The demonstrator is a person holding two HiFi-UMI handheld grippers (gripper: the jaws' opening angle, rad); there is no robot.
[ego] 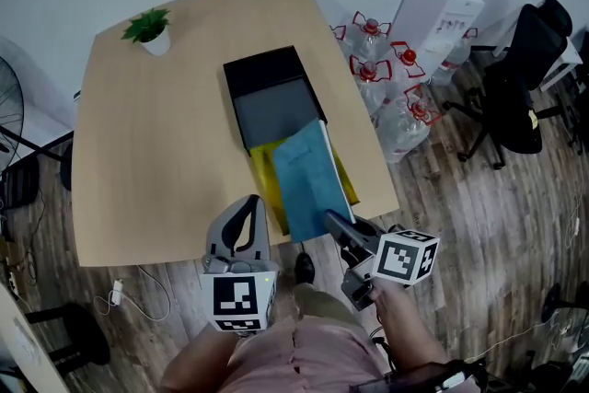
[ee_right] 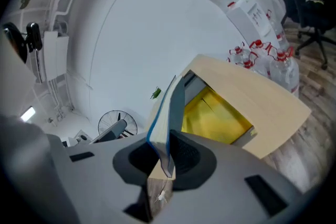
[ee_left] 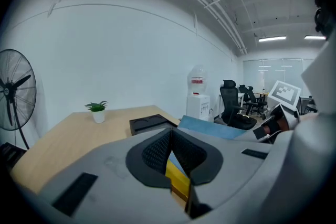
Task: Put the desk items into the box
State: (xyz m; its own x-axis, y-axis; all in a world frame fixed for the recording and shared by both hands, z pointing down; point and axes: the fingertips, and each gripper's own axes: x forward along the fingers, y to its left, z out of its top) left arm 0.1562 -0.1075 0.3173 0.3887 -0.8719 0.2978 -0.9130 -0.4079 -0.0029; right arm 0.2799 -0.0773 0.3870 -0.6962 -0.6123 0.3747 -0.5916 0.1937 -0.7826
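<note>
- The blue book (ego: 308,175) lies on a yellow folder (ego: 265,168) at the near right of the wooden surface (ego: 156,152). Its near end overhangs the edge, and its far end touches the open box (ego: 276,110).
- The right tongs (ego: 336,225) pinch the book by that overhanging end. The right gripper view shows the covers and pages edge-on between the pads. Coming in from off the edge looks the easy way to get under a flat book.
- The box has a grey hollow with nothing in it that I can see. A black tray-like half (ego: 265,69) sits just beyond; whether that is its lid I cannot tell.
- The left tongs (ego: 248,202) hover at the near edge beside the folder, tips pressed together on nothing, probably waiting their turn.
- The book looks about as wide as the hollow, so I reckon its corners may catch the walls unless it goes in square.
- The left half of the surface is bare except for a potted plant (ego: 150,28) at the far corner. Right of it, water bottles (ego: 386,78) crowd the floor.
</note>
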